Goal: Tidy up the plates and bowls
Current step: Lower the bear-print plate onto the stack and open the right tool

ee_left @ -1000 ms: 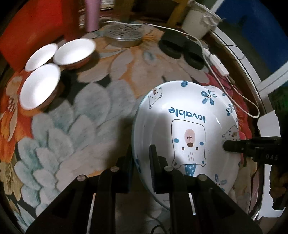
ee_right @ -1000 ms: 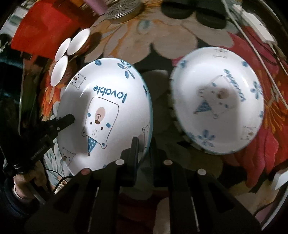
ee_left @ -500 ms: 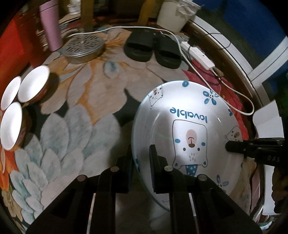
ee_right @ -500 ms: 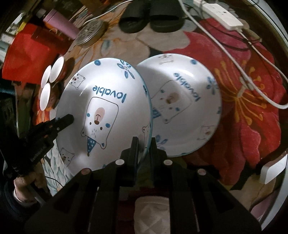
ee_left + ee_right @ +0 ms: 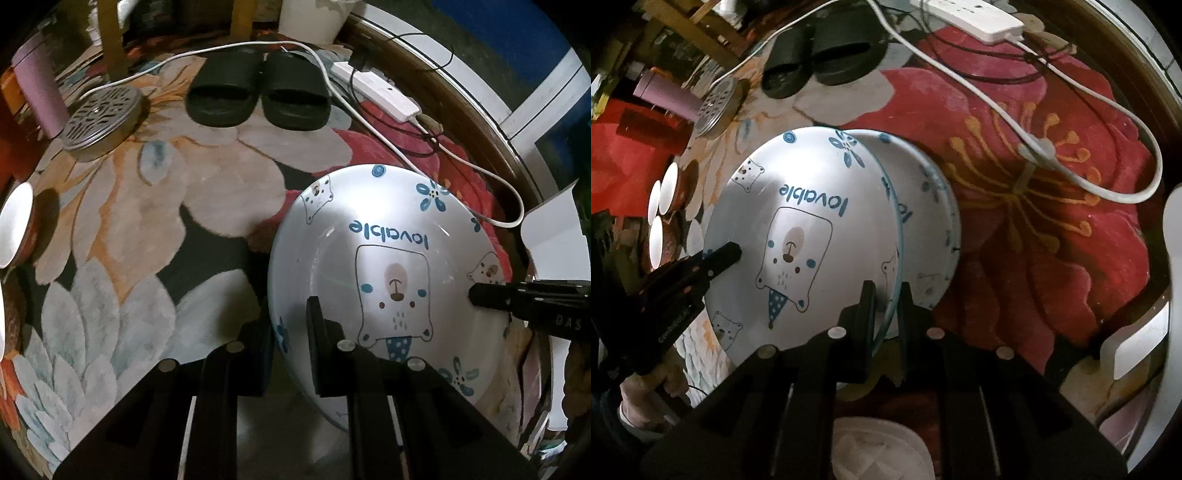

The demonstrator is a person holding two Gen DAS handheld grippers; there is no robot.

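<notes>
- Right now both my grippers clamp one bear plate (image 5: 391, 266) by opposite edges of its rim, held clear of the rug (image 5: 122, 229).
- L gripper (image 5: 290, 354): jaws narrow, pinched on the near-left rim, one finger inside the plate, one outside.
- R gripper (image 5: 886, 306): jaws narrow too, biting the rim on the opposite side; in the left wrist view its tip shows over the plate's right edge.
- Plate is round, so no long axis; the line that matters runs rim to rim btwn my two grips.
- Key relation: a second bear plate (image 5: 934, 229) lies on the red flower of the rug, directly behind and below the held one in the right wrist view, mostly covered by it. Overlap is only partial, with the lower plate sticking out on the R side.
- So my R hand is nearer the target; the L side has farther to come.
- Judgement: next move needs a shift toward the R side until the rims line up, then lower level, w/ both grips letting go together.
- Small white bowls (image 5: 659, 214) sit well apart, far L on the rug, not yet dealt with.
- Risk: cable (image 5: 1071, 122) and slippers (image 5: 258, 90) nearby; keep clear.
</notes>
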